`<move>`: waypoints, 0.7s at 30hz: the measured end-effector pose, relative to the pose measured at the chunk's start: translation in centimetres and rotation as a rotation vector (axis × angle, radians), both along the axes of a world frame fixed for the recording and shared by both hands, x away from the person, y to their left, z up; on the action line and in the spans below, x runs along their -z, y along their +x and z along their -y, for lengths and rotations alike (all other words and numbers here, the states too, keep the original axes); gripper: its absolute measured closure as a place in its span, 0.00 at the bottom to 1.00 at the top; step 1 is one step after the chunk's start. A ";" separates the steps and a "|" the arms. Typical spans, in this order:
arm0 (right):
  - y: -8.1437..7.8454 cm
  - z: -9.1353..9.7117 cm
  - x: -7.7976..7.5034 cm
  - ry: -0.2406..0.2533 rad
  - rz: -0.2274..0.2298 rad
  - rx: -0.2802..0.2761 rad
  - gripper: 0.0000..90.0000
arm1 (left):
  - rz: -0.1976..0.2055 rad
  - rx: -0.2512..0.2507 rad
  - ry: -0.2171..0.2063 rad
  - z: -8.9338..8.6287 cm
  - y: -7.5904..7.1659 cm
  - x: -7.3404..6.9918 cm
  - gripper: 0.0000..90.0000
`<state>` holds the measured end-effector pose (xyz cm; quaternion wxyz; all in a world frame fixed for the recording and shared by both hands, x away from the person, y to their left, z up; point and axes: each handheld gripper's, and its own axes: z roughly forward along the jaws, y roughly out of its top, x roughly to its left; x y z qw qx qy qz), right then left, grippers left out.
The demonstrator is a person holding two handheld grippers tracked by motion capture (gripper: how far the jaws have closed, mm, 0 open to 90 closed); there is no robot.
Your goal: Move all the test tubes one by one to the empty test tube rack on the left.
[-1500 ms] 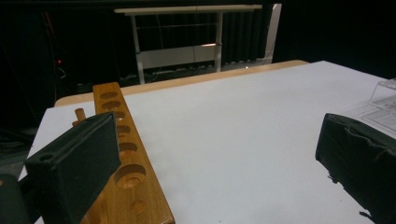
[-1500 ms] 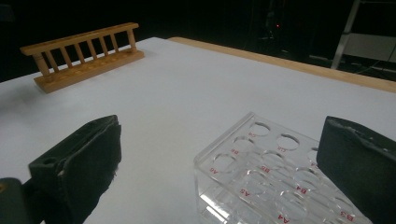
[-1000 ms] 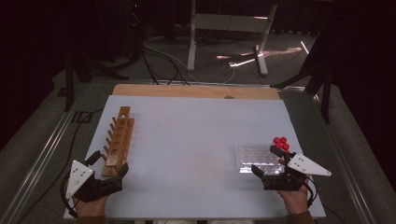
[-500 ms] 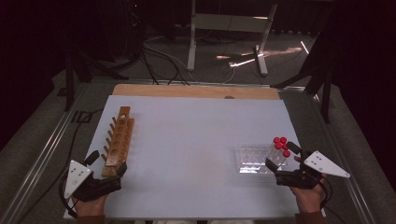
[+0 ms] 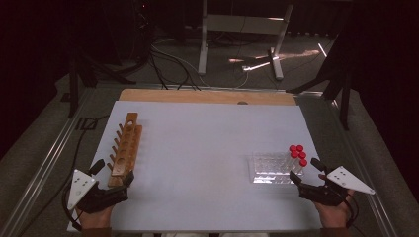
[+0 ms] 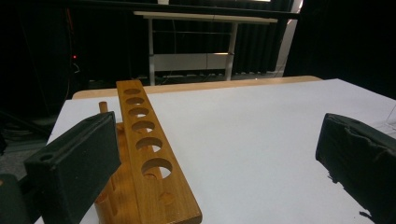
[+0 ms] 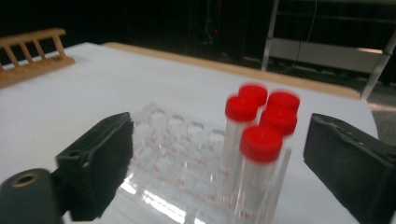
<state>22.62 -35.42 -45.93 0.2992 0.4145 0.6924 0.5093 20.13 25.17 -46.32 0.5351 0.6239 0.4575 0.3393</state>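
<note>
The five clear plastic tubes with red screw caps (image 7: 261,154) stand in a transparent plastic rack (image 5: 269,168), lower right of the high view. Judged light, slippery, rigid; grip below a cap. Right tool (image 5: 304,174), jaws just closing, brackets them without contact. Left tool (image 5: 116,173) gapes beside the wooden rack (image 5: 126,148).

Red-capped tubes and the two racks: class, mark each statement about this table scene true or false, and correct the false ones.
1. Five red-capped tubes stand in the clear plastic rack. True.
2. The wooden rack already holds tubes. False: its holes are empty.
3. The right hand-held gripper is clamped on a tube. False: its jaws stand apart, either side of the tubes, touching none; they have just been closing a little.
4. The left hand-held gripper sits at the near end of the wooden rack with jaws open. True.
5. The two racks stand side by side, touching. False: they are at opposite sides of the white table.
</note>
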 end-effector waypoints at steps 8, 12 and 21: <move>0.6 0.4 1.3 -0.022 -0.058 0.054 0.45 | -0.002 -0.004 0.003 0.0 0.0 0.0 0.01; 0.7 0.6 1.6 -0.037 -0.067 0.059 0.60 | -0.004 -0.005 0.007 0.0 0.0 0.0 0.01; 1.5 0.7 2.4 -0.052 -0.103 0.080 0.76 | 0.002 -0.010 0.007 0.1 0.0 0.0 0.01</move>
